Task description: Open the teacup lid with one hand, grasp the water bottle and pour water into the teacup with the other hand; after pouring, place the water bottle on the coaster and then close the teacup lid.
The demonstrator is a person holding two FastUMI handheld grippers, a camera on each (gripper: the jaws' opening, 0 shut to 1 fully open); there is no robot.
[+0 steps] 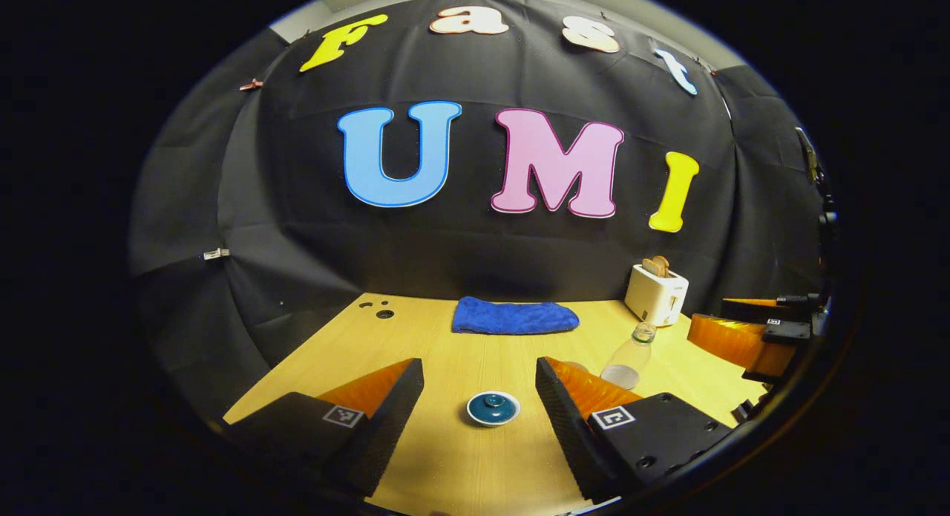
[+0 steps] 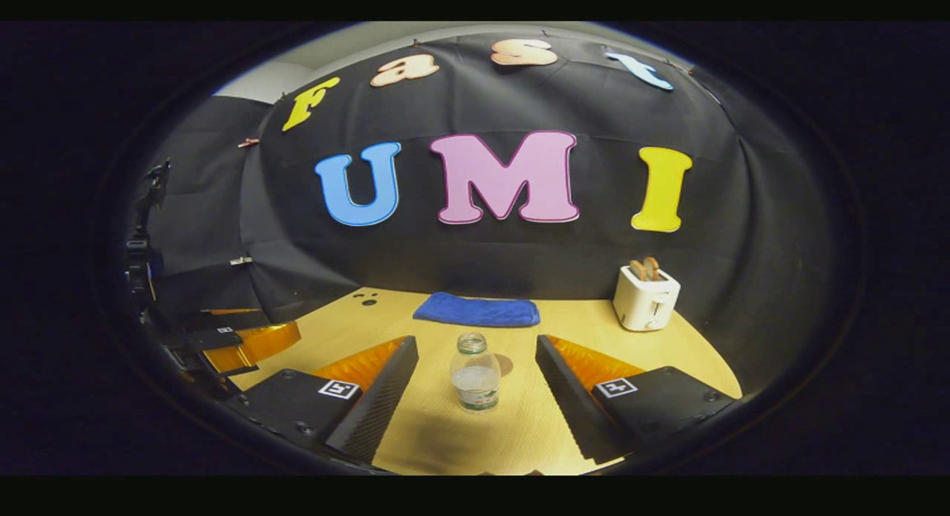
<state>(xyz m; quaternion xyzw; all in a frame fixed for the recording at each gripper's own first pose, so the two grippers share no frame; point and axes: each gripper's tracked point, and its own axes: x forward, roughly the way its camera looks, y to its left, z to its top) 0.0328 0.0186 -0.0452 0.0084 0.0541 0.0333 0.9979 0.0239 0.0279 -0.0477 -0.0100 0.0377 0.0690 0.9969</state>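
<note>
Blue-lidded round teacup (image 1: 493,408) sits ahead between my wide left gripper (image 1: 479,386); clear plastic water bottle (image 2: 475,373), label unreadable, stands between my wide right gripper (image 2: 476,379).

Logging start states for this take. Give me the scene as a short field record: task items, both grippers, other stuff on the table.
teacup: lid on, standing on the table, between the left gripper's open fingers, not touched
water bottle: upright, no cap seen, partly filled, between the right gripper's open fingers, not touched
coaster: round patch just behind the bottle, mostly hidden
left gripper: open, above the table
right gripper: open, above the table
blue cloth: folded, at the table's far edge
toaster: white, bread in its slots, far right corner
</note>
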